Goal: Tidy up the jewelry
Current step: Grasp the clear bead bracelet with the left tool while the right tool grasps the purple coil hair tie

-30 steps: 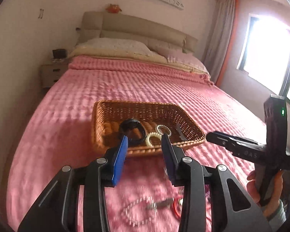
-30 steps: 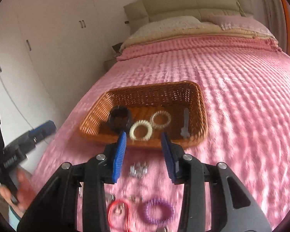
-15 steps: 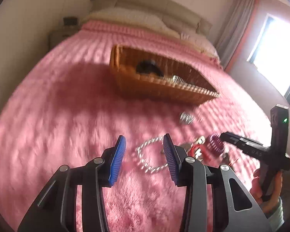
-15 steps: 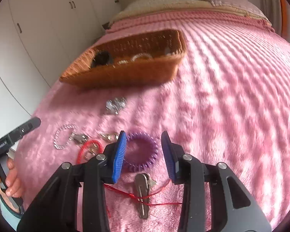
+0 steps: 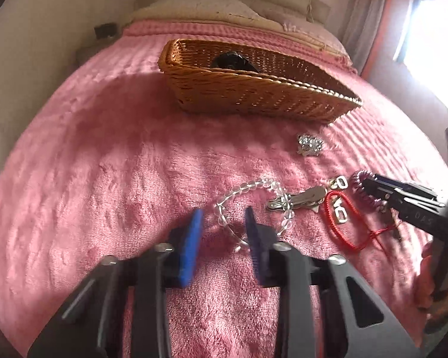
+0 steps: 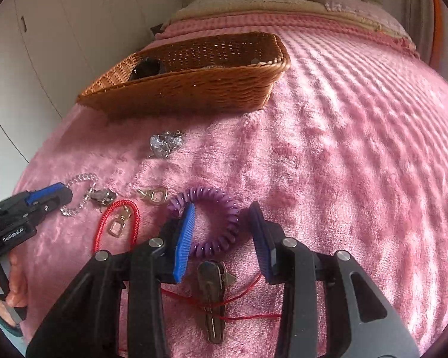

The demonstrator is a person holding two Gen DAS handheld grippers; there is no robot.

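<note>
A wicker basket (image 5: 254,95) stands on the pink bedspread with a black item (image 5: 233,59) inside; it also shows in the right wrist view (image 6: 194,86). My left gripper (image 5: 224,226) is open, low over the near side of a clear bead bracelet (image 5: 248,188). My right gripper (image 6: 221,223) is open around the near part of a purple coil bracelet (image 6: 224,203). A red cord loop (image 6: 116,208), a silver clip (image 5: 301,198), a crystal cluster (image 6: 164,144) and a key (image 6: 213,292) on red string lie loose on the bed.
The pink bedspread (image 5: 104,164) covers the whole bed. Pillows and a headboard sit behind the basket. White wardrobe doors (image 6: 59,29) stand at the left, a bright window (image 5: 433,44) at the right. A gold clasp (image 6: 155,195) lies by the purple coil.
Both grippers have come down and back from above the basket to the loose jewelry in front of it. The left one now straddles the bead bracelet, the right one the purple coil.
</note>
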